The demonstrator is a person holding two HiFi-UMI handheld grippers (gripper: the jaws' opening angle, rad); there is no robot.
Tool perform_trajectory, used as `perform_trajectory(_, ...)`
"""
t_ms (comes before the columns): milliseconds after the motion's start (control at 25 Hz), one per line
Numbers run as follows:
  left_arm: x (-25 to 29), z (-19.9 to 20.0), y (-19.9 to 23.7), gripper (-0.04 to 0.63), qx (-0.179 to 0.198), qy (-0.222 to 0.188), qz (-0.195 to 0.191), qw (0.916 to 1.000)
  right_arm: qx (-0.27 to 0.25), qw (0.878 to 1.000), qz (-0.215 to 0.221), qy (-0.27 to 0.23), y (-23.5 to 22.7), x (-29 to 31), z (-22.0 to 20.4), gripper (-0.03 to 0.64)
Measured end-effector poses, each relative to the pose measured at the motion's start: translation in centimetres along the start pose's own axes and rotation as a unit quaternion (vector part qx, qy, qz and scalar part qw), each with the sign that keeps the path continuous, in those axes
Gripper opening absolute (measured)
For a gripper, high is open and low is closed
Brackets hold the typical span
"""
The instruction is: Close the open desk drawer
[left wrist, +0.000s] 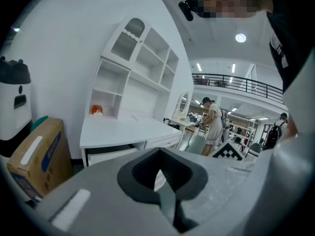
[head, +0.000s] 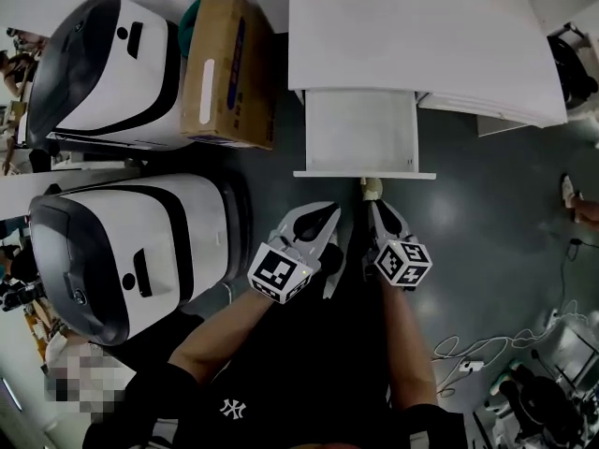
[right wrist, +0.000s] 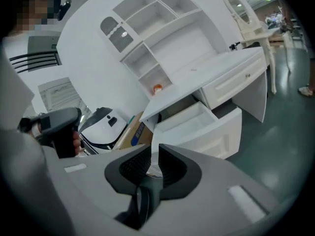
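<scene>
The white desk (head: pixel 421 45) stands at the top of the head view with its drawer (head: pixel 356 131) pulled out toward me. The drawer's front edge (head: pixel 365 174) carries a small pale knob (head: pixel 372 188). My right gripper (head: pixel 378 206) hovers just short of that knob, its jaws a narrow gap apart with nothing between them. In the right gripper view the open drawer (right wrist: pixel 197 118) lies ahead of the right gripper (right wrist: pixel 154 150). My left gripper (head: pixel 328 213) sits beside it, a little further left and back, its tips together and empty. In the left gripper view, the left gripper (left wrist: pixel 158 152) faces the desk (left wrist: pixel 128 129).
Two white and black machines (head: pixel 122 73) (head: pixel 131 251) stand on the left, with a cardboard box (head: pixel 227 68) next to the desk. Loose cables (head: pixel 477 349) lie on the grey floor at lower right. A shoe (head: pixel 569 190) shows at the right edge.
</scene>
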State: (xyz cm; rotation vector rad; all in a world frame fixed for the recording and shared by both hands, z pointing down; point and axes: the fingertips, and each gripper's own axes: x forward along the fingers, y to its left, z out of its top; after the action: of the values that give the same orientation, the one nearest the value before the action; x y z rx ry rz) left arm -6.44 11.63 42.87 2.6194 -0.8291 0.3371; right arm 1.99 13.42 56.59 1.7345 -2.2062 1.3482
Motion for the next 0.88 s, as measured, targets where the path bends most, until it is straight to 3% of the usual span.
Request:
perform_trajectory(480,6.0,-6.6,1.8,0.0,-0.028,0.048,0.007,0.9984,0.036,0.997,-0.017,0.071,-7.4,8.3,-6.4,0.109)
perform_trajectory(880,7.6,-8.7,3.1,0.0,-0.038,0.06,0.013,0.9974,0.048,0.994,-0.026,0.099,-9.7,12.2,-9.4,0.131)
